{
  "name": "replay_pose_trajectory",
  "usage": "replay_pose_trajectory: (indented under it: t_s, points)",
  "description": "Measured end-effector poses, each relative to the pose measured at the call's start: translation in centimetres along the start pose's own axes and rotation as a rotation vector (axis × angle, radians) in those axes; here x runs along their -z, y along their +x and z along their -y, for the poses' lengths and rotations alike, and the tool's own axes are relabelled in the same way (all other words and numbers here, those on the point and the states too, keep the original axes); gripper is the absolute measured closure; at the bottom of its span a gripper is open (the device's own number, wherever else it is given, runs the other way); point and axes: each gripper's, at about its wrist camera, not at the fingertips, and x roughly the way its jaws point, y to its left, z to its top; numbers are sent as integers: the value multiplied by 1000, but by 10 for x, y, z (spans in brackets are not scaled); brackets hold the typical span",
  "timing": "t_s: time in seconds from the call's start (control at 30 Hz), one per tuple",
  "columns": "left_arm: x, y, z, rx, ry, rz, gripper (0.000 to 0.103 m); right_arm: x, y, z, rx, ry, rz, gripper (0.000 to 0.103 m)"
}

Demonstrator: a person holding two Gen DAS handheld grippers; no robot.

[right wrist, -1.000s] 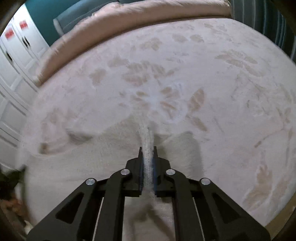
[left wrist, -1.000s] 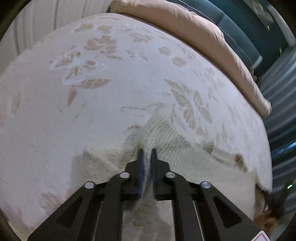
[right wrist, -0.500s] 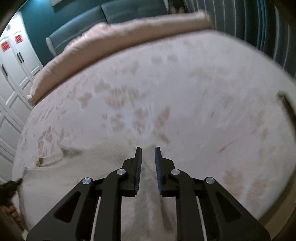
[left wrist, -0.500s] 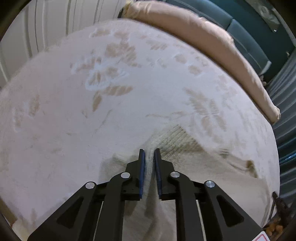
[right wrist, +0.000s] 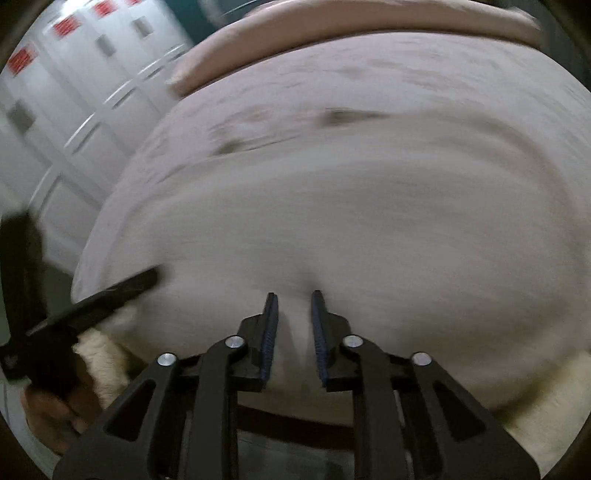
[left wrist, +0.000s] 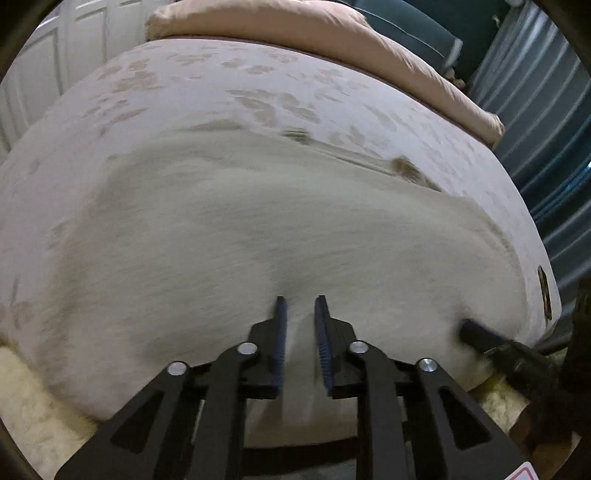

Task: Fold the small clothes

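Lying spread across the near half of the bed (left wrist: 110, 122), cream knit garment (left wrist: 258, 229), flat and motion-blurred in both views. Hovering at its near edge, left claw (left wrist: 300, 317) with jaws spread, a gap of fabric showing between the blue pads (left wrist: 281, 343), nothing pinched. Same story for the right claw (right wrist: 293, 314): jaws spread apart over the near hem of the garment (right wrist: 332, 221), gripping nothing (blur too heavy to say whether the tips touch the knit). Poking in at the far right of the left view, the other claw's black finger; likewise a dark finger at the left of the right view, with a hand (right wrist: 48, 410) beneath it. Beyond the garment, leaf-patterned bedspread, then a peach pillow (left wrist: 314, 33) along the far edge. White cupboard doors (right wrist: 55, 92) off to the left, teal wall behind.
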Motion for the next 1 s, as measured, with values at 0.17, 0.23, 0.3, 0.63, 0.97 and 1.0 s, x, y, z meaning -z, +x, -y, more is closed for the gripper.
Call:
replay_pose_trajectory:
  t_s: [0.17, 0.23, 0.3, 0.63, 0.97, 1.0]
  points:
    - [20, -13, -52, -35, -52, -25, 92, 30, -36, 82, 251, 131, -31, 93]
    - [27, -14, -56, -34, -67, -20, 93, 32, -48, 87, 194, 197, -18, 88]
    - [28, -15, -49, -67, -63, -16, 90, 27, -61, 67, 194, 150, 37, 88]
    - [35, -14, -44, -97, -47, 11, 90, 35, -7, 5, 149, -1, -76, 88]
    - [42, -13, -39, -111, -21, 43, 90, 47, 12, -23, 89, -69, -107, 89]
    - [42, -14, -40, -102, -24, 46, 90, 46, 9, -26, 95, -71, -108, 89]
